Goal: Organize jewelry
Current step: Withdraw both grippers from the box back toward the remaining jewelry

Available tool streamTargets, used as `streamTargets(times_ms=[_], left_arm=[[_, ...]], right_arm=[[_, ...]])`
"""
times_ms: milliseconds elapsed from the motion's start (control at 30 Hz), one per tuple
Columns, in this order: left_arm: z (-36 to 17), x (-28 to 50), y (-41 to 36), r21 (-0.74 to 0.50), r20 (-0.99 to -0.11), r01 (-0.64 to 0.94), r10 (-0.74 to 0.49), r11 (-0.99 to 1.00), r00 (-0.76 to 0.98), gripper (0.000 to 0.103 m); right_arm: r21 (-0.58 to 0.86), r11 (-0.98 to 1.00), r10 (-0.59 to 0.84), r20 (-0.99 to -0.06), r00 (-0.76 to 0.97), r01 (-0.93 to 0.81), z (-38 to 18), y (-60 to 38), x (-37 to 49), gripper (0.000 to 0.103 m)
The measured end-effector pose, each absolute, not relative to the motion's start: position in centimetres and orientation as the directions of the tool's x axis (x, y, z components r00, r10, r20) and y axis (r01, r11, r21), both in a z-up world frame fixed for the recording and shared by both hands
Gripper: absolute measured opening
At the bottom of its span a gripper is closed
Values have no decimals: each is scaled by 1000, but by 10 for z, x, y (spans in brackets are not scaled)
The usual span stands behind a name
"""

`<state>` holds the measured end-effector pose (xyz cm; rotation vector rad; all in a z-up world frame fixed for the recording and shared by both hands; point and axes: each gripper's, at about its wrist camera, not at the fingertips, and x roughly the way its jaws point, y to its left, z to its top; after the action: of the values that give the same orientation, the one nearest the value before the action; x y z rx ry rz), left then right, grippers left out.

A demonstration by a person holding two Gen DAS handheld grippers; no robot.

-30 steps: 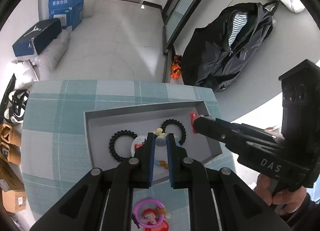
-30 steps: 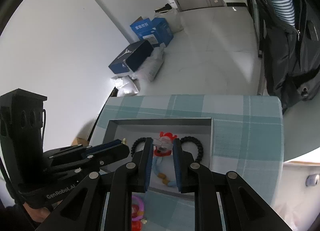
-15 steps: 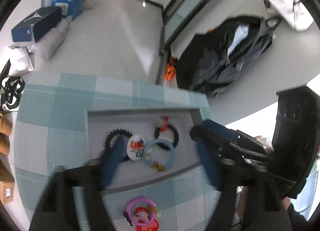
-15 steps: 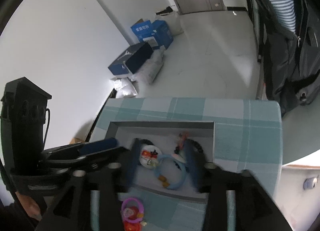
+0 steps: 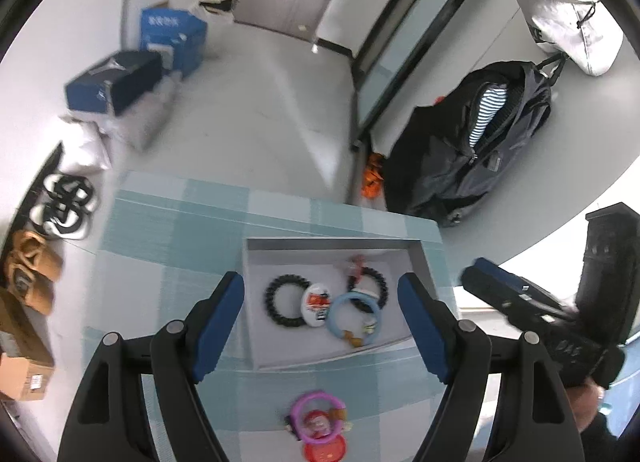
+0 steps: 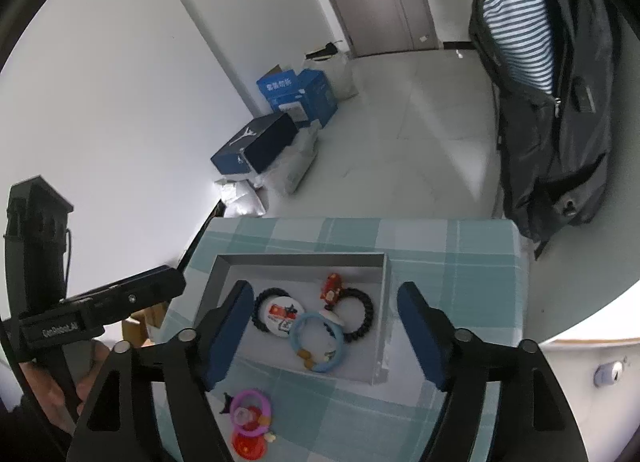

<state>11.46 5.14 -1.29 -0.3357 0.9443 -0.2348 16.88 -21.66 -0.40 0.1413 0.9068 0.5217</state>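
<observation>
Pale floor tiles ran back to a closed door, with blue boxes against the white wall and a dark open backpack slumped on the other side. Nearer to us stood the table under its teal checked cloth, and on it the shallow grey tray, set toward the far edge.

We held both tools above the near side of that tray. Our left gripper had its blue-padded jaws spread wide, nothing between them and nothing touched. Our right gripper was opening, its jaws already well apart, and it too carried nothing and touched nothing.

Inside the tray lay the jewelry, close together. We saw a black coiled ring on one side, a second black ring with a red charm on the other, a white round badge touching the first ring, and a light blue bracelet overlapping the badge and the second ring.

Outside the tray, on the cloth nearer to us, a pink ring rested on a small red disc.
</observation>
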Motion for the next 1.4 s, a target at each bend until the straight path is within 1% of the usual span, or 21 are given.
streamTargets(times_ms=[200, 267, 400, 567, 667, 733, 867, 1000, 1300, 1400], left_arm=[[-18, 90, 55, -325, -765, 18, -274, 946, 584, 76], [-20, 82, 57, -311, -769, 6, -255, 950, 587, 76], [-22, 67, 57, -287, -777, 15, -242, 958, 581, 76], [-23, 50, 61, -260, -779, 13, -217, 966, 588, 77], [-28, 43, 66, -273, -791, -18, -214, 962, 573, 84], [-33, 35, 69, -282, -802, -54, -205, 958, 561, 84], [-47, 20, 67, -290, -824, -76, -209, 954, 527, 84], [-62, 4, 62, -248, -852, -86, -175, 965, 493, 84], [-86, -16, 59, -180, -900, -70, -135, 981, 415, 84], [-91, -20, 68, -183, -905, -80, -136, 980, 404, 84]], right_arm=[[314, 872, 480, -697, 533, -374, 7, -222, 148, 88], [308, 876, 474, -692, 544, -372, 10, -223, 141, 88], [308, 876, 475, -683, 555, -370, 13, -222, 126, 98], [273, 871, 472, -696, 541, -408, 11, -212, 106, 99], [276, 868, 475, -704, 528, -413, 7, -209, 97, 99], [290, 866, 481, -706, 520, -407, 4, -208, 93, 99], [313, 865, 486, -717, 500, -393, -7, -206, 81, 99], [328, 861, 489, -741, 461, -388, -22, -203, 68, 99], [310, 848, 479, -795, 373, -429, -56, -180, 56, 99], [258, 848, 439, -830, 343, -462, -71, -160, 57, 99]])
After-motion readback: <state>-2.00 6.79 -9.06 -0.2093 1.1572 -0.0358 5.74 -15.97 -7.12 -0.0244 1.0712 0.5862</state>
